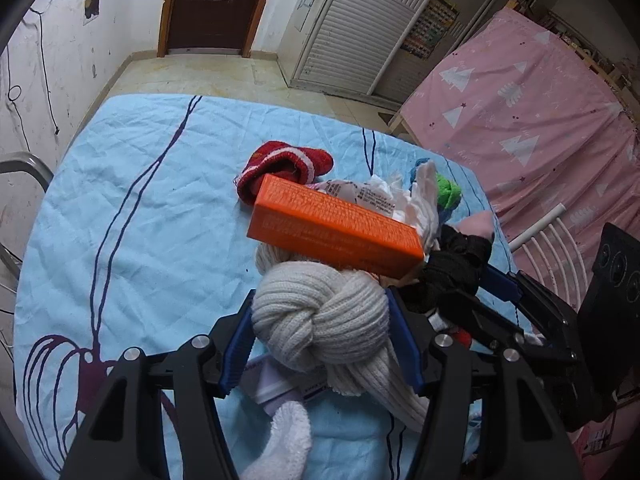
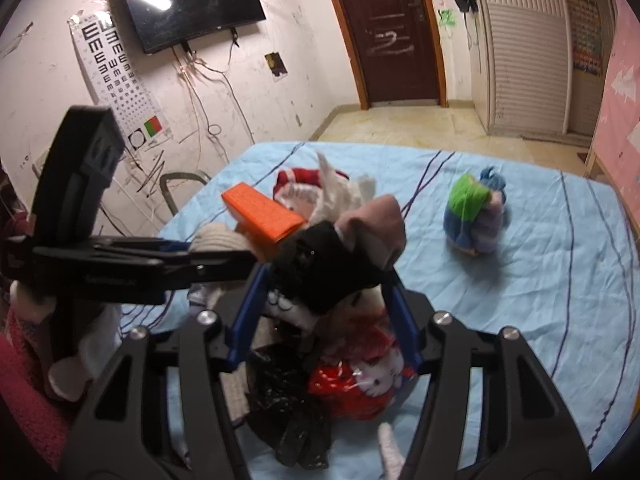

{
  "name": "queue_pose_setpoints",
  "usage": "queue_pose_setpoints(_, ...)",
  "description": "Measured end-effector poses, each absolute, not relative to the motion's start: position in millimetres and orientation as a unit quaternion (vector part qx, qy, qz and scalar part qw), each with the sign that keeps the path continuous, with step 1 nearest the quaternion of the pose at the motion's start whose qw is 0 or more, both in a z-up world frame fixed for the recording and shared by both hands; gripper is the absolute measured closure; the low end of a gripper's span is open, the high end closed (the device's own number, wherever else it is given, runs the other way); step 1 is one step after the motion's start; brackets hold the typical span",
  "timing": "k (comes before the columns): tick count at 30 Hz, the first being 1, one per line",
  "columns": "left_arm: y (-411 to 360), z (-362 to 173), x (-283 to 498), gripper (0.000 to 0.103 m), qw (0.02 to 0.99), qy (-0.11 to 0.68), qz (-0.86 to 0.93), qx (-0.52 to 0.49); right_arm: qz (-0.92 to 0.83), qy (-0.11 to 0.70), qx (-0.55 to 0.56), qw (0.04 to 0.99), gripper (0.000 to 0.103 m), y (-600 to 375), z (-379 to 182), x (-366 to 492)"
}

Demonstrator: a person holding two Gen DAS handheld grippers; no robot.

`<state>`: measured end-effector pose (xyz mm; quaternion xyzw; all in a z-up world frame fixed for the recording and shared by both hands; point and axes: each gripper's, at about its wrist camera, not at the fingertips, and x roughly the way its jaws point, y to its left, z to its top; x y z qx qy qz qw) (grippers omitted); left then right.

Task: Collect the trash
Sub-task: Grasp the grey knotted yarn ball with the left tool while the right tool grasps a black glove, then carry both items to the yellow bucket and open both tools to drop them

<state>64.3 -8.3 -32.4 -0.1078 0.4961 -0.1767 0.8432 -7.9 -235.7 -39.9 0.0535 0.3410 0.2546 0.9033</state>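
My left gripper (image 1: 320, 312) is shut on a knotted white knit sock (image 1: 320, 316) above the blue sheet. An orange box (image 1: 336, 232) rests on the pile just beyond it, by crumpled white plastic wrappers (image 1: 404, 200) and a red sock (image 1: 280, 168). My right gripper (image 2: 326, 272) is shut on a black sock (image 2: 320, 268) with a pink sock (image 2: 380, 220) draped over it. The orange box (image 2: 264, 212) and the left gripper (image 2: 224, 258) show to its left. A red printed bag (image 2: 360, 380) and black plastic (image 2: 288, 392) lie beneath the right gripper.
A blue-green sock bundle (image 2: 476, 212) lies on the blue sheet (image 2: 540, 280) to the right. The right gripper (image 1: 500, 284) shows at the left view's right. A pink curtained frame (image 1: 520, 120) stands right, a metal chair (image 1: 24, 168) left, a brown door (image 2: 392, 32) beyond.
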Motion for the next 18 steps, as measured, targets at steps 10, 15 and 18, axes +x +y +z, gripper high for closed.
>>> queue_pose_setpoints(10,-7,5,41,0.05,0.866,0.459,-0.171,-0.099,0.228,0.283,0.08,0.928,0.048,-280,-13,-30)
queue_pose_setpoints(15,-26,35,28,0.05,0.881,0.431,-0.182,-0.074,0.209,0.259,0.092,0.939,0.048,-310,-5,-40)
queue_pose_setpoints(18,-44,49,26,0.05,0.886,0.418,-0.191,-0.055,0.19,0.244,0.106,0.945,0.048,-334,-3,-47)
